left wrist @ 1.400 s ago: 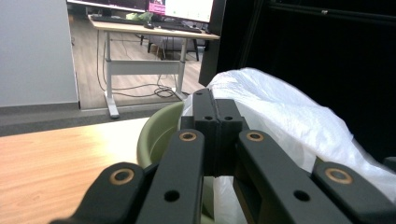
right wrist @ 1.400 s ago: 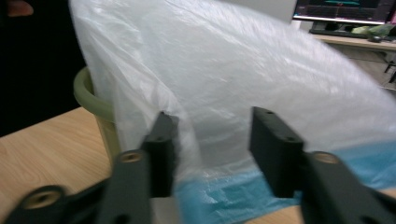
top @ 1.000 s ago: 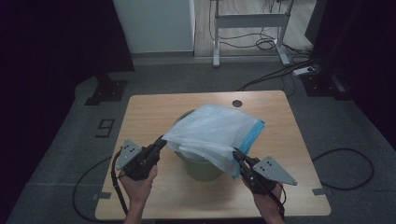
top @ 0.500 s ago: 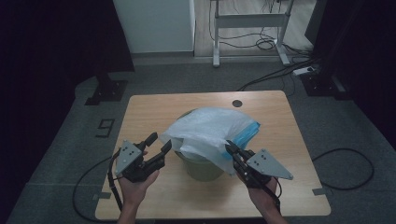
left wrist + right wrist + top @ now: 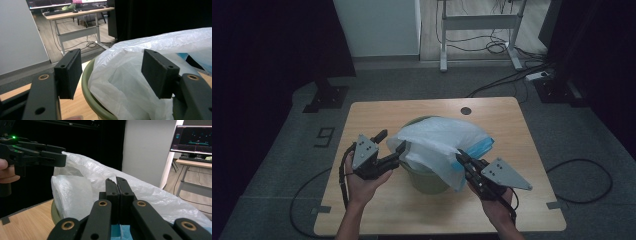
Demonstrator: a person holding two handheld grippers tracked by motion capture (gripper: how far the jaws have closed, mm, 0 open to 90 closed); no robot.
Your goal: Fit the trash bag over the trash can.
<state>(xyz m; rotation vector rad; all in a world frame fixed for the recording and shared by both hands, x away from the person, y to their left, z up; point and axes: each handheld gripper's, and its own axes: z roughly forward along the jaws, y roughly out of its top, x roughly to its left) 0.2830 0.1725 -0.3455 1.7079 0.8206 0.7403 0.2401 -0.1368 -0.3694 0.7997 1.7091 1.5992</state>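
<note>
A green bin [image 5: 427,182] stands mid-table with a white plastic bag [image 5: 437,137] draped loosely over its mouth; a blue patch shows at the bag's right. My left gripper [image 5: 393,140] hovers at the bag's left edge. Its jaws have just been opening, and in the left gripper view it [image 5: 112,72] stands open, with the bag [image 5: 120,92] and bin rim [image 5: 86,82] just beyond its pads and nothing pinched. My right gripper [image 5: 459,156] is shut on the bag's right edge, and in its own view it [image 5: 116,180] is closed with bag film [image 5: 150,195] spreading ahead.
The wooden table [image 5: 377,115] has a small round hole [image 5: 466,111] near its far edge. On the floor beyond are a desk frame [image 5: 477,22], cables and a power strip [image 5: 539,76]. A monitor [image 5: 192,140] stands far off.
My left gripper has opened, let go of the bag's left edge and risen a little. The bag has sagged back over the bin. My right gripper stays shut on the bag.
</note>
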